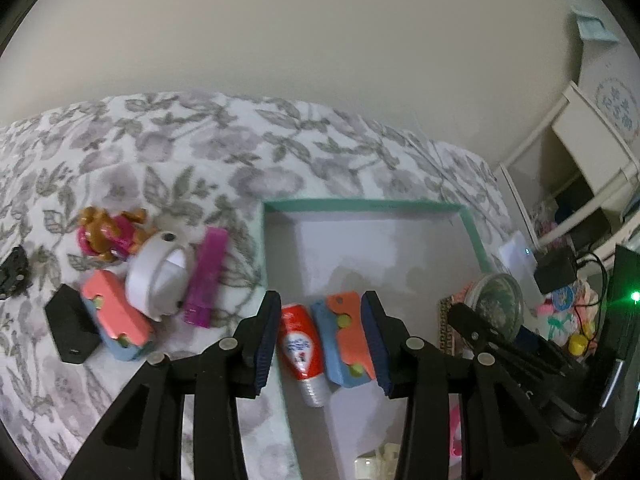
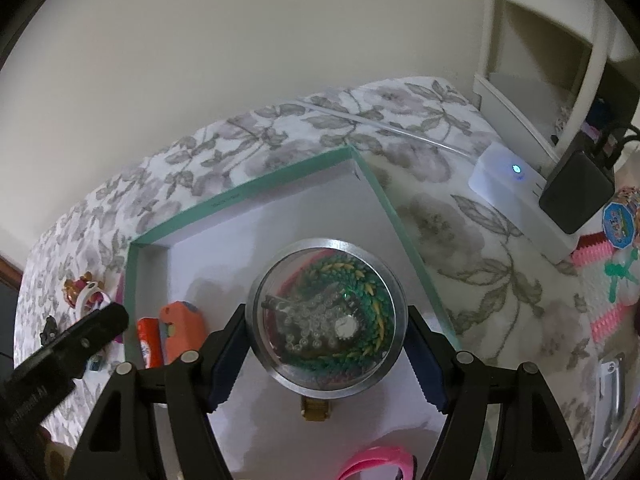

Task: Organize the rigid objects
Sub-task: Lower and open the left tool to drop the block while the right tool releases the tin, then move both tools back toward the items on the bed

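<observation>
A shallow white tray with a teal rim [image 1: 360,205] [image 2: 240,196] lies on the floral bedspread. A red tube [image 1: 301,344] [image 2: 149,342] and an orange-and-blue block [image 1: 347,332] [image 2: 182,330] lie side by side in its near left corner. My left gripper [image 1: 322,320] [image 2: 100,320] hovers over them, jaws apart, holding nothing. Over the tray's middle, my right gripper [image 2: 326,332] is shut on a round metal tin [image 2: 326,280] [image 1: 496,300] whose clear lid shows beads. Left of the tray lie a second orange-and-blue block [image 1: 116,320], a white ring-shaped case [image 1: 158,276], a purple comb [image 1: 206,276] and a pink-and-gold toy [image 1: 108,236].
A black charger [image 1: 72,328] and a black hair clip [image 1: 12,272] lie at the far left. Right of the tray sit a white power strip [image 2: 516,204] with a black plug [image 2: 576,192], a pink item [image 2: 600,320] and a white shelf [image 2: 540,80]. A pink band [image 2: 380,464] lies near the tray's front.
</observation>
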A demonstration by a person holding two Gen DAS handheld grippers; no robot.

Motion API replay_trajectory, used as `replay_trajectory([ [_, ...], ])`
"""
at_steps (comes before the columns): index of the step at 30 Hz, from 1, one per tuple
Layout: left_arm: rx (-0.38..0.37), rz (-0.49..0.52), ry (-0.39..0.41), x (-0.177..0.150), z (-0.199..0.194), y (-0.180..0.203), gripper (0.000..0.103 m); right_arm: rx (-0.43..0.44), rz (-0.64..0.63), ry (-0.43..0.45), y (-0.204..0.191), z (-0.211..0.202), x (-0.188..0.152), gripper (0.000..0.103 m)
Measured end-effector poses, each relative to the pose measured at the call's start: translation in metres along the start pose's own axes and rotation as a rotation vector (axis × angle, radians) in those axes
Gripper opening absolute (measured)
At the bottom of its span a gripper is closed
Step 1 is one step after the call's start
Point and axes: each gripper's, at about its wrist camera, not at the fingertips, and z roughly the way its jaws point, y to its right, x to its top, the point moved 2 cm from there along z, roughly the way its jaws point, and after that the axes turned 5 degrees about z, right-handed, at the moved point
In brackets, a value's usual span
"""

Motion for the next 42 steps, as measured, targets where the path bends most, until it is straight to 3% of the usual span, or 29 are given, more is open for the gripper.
replay_trajectory([
  [16, 0.105, -0.033, -0.024, 0.003, 0.0, -0.023, 0.067, -0.003, -0.074, -0.02, -0.017, 0.009, -0.005, 0.077],
  [19, 0.118, -0.03, -0.024, 0.003, 0.002, -0.023, 0.076, 0.004, -0.097, 0.014, -0.023, 0.004, -0.004, 0.087],
  [29, 0.152, -0.028, -0.009, 0.004, 0.001, -0.026, 0.078, -0.004, -0.118, 0.052, -0.028, -0.004, -0.002, 0.091],
  [32, 0.191, -0.036, 0.013, 0.004, 0.0, -0.031, 0.098, -0.013, -0.129, 0.083, -0.029, -0.008, -0.001, 0.103],
  [42, 0.231, -0.047, 0.058, 0.006, -0.005, -0.04, 0.099, -0.022, -0.143, 0.105, -0.029, -0.01, -0.001, 0.103],
])
